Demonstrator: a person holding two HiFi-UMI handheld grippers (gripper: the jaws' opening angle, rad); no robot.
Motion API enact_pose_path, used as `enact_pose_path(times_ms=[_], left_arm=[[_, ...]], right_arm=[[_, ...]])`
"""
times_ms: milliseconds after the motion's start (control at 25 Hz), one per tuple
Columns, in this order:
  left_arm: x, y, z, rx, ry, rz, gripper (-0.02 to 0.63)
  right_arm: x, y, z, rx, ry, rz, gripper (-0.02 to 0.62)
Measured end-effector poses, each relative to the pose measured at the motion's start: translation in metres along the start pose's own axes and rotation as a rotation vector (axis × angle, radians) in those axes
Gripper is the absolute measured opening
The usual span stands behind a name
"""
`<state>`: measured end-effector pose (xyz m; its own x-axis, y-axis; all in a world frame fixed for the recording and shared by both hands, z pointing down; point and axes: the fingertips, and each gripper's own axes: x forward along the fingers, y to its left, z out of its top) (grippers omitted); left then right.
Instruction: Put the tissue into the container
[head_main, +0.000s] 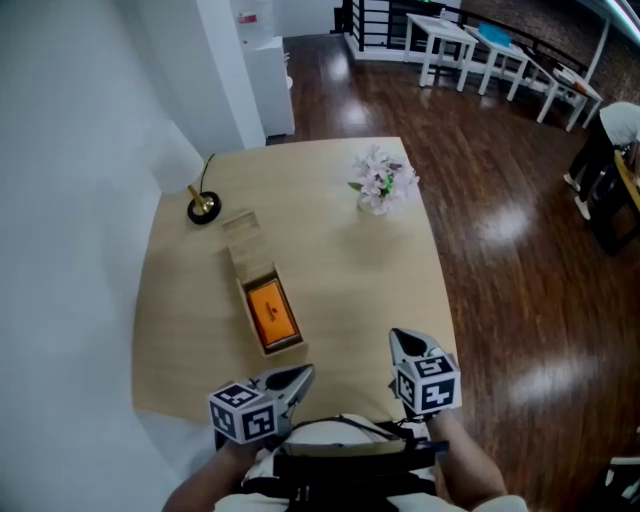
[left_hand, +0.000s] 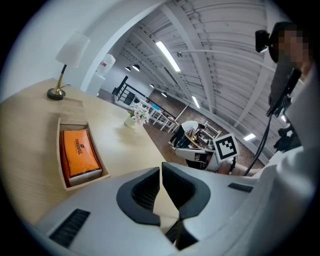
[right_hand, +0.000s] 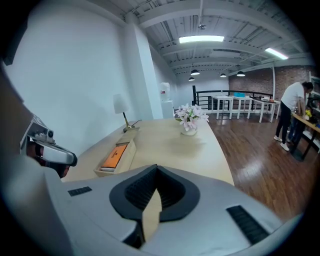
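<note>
An orange tissue pack lies inside the shallow wooden container on the left half of the light wood table. In the left gripper view the tissue pack fills the container. Both grippers hover over the table's near edge, apart from the container. My left gripper is shut with nothing between its jaws, just near-right of the container. My right gripper is also shut and empty, further right. In the right gripper view the tissue pack and container lie ahead to the left.
A flat wooden piece lies at the container's far end. A lamp base stands at the far left, and a vase of flowers at the far right. A white wall runs along the left; dark wooden floor lies to the right.
</note>
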<state>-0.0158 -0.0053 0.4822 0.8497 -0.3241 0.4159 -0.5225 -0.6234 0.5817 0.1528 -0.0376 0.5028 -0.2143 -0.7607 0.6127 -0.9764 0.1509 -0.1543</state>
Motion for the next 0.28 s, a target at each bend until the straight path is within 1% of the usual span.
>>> enact_pose_path(times_ms=[280], left_arm=[[0.0015,0.003,0.0079,0.003,-0.015,0.0,0.006]], right_arm=[[0.004,-0.0012,0.0076,-0.019,-0.004,-0.004,0.0]])
